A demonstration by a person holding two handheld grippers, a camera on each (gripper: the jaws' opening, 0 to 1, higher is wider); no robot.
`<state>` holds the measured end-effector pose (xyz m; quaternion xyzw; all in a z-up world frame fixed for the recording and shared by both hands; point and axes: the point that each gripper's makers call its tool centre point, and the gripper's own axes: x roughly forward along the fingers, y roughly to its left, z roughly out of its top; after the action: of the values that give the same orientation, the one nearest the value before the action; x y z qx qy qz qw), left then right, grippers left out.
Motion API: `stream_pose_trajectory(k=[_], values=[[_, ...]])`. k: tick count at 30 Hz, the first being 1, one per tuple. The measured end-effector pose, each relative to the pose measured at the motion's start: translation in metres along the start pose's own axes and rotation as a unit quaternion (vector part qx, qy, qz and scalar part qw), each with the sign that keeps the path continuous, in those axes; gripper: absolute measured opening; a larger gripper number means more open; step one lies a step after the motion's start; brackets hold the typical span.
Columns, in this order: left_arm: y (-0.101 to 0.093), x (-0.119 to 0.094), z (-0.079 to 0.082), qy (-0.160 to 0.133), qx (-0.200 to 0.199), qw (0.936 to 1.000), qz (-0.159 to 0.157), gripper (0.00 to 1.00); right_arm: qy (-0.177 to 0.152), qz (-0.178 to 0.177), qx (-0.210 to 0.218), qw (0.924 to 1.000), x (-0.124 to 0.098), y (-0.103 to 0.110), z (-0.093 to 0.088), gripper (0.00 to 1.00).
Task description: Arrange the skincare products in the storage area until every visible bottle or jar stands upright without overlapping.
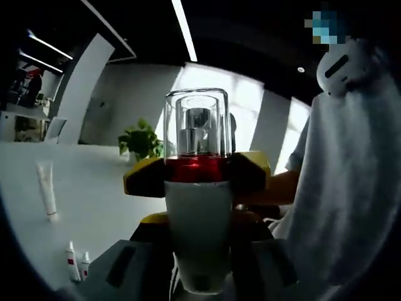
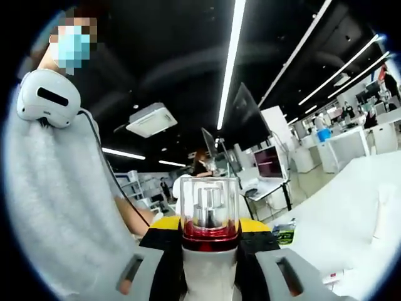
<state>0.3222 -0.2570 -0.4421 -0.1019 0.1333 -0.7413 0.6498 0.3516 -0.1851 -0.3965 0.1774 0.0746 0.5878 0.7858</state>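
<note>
In the left gripper view, a white pump bottle [image 1: 197,216] with a red band and a clear cap stands upright between my left gripper's [image 1: 197,174] yellow-and-black jaws, which are shut on its shoulder. It is lifted above the white table [image 1: 94,207]. The right gripper view has a like white bottle [image 2: 210,266] with red band and clear cap, pinched the same way by my right gripper [image 2: 210,231]. On the table lie a white tube [image 1: 47,189] and two small white tubes with red marks [image 1: 73,261].
A person in a grey top [image 1: 351,188] stands close, on the right of the left gripper view and the left of the right gripper view. A potted plant [image 1: 141,139] stands at the table's far side. A small dark box [image 2: 285,234] and a white tube [image 2: 382,219] rest on the white table [image 2: 341,207].
</note>
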Motion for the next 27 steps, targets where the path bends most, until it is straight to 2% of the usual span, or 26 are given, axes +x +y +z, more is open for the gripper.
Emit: stream_pose_trajectory(k=[3, 8, 12, 13, 17, 20, 23, 24, 27], values=[[0.004, 0.0, -0.001, 0.0, 0.005, 0.9999, 0.015, 0.3, 0.008, -0.008, 0.002, 0.9999, 0.002, -0.004, -0.001, 0.26], [0.015, -0.004, -0.001, -0.008, -0.004, 0.9991, 0.041, 0.3, 0.015, -0.043, -0.013, 0.9989, 0.004, -0.014, -0.002, 0.28], [0.031, -0.013, -0.001, -0.025, -0.03, 0.9964, 0.076, 0.29, 0.015, -0.113, -0.014, 0.9933, -0.001, -0.038, -0.002, 0.3], [0.032, -0.014, 0.0, -0.03, -0.036, 0.9961, 0.075, 0.29, 0.015, -0.122, 0.001, 0.9925, 0.0, -0.041, -0.005, 0.31], [0.036, -0.016, 0.002, -0.05, -0.056, 0.9936, 0.084, 0.29, 0.012, -0.135, 0.008, 0.9907, 0.001, -0.046, -0.007, 0.33], [0.042, -0.019, 0.002, -0.07, -0.082, 0.9894, 0.097, 0.29, 0.029, -0.161, 0.016, 0.9864, 0.002, -0.054, -0.012, 0.34], [0.048, -0.022, 0.004, -0.095, -0.102, 0.9841, 0.11, 0.29, 0.04, -0.189, 0.042, 0.9803, -0.002, -0.062, -0.017, 0.35], [0.051, -0.023, 0.005, -0.103, -0.11, 0.9817, 0.117, 0.28, 0.042, -0.202, 0.069, 0.9759, -0.004, -0.066, -0.02, 0.34], [0.057, -0.029, 0.009, -0.126, -0.119, 0.9766, 0.127, 0.28, 0.029, -0.213, 0.113, 0.9701, -0.007, -0.07, -0.023, 0.33]])
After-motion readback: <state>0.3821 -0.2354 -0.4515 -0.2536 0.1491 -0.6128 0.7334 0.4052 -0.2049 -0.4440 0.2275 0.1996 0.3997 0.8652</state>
